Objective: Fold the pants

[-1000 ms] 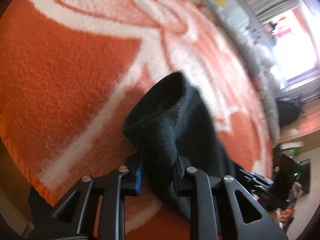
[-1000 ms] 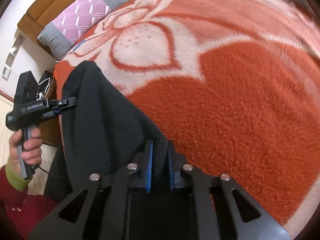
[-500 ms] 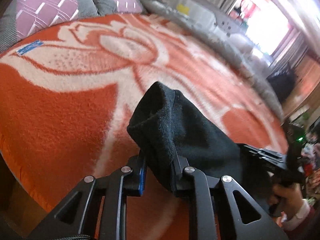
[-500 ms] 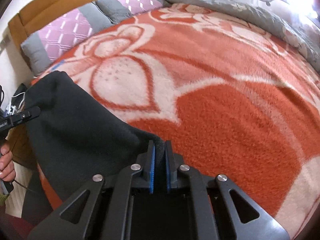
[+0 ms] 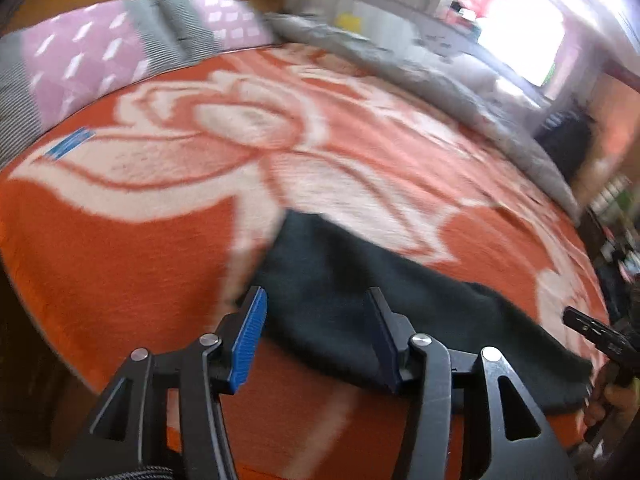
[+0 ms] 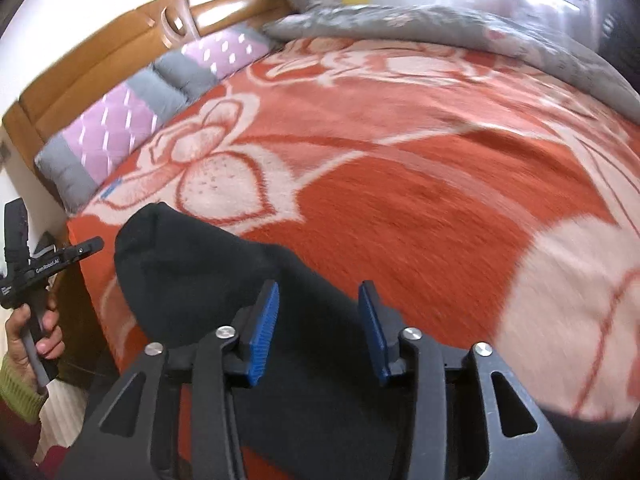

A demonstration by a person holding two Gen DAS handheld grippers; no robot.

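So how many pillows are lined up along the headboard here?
2 that I can make out: a pillow at the left, and a second pillow farther along. The grey duvet may hide more.

Blanket (image 6: 420, 208) lies bare beyond the pants (image 6: 224, 280); pillows (image 6: 120, 120) line its far edge.

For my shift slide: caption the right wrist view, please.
Right hand-held gripper, jaws just opened, above dark pants lying on the orange floral blanket.
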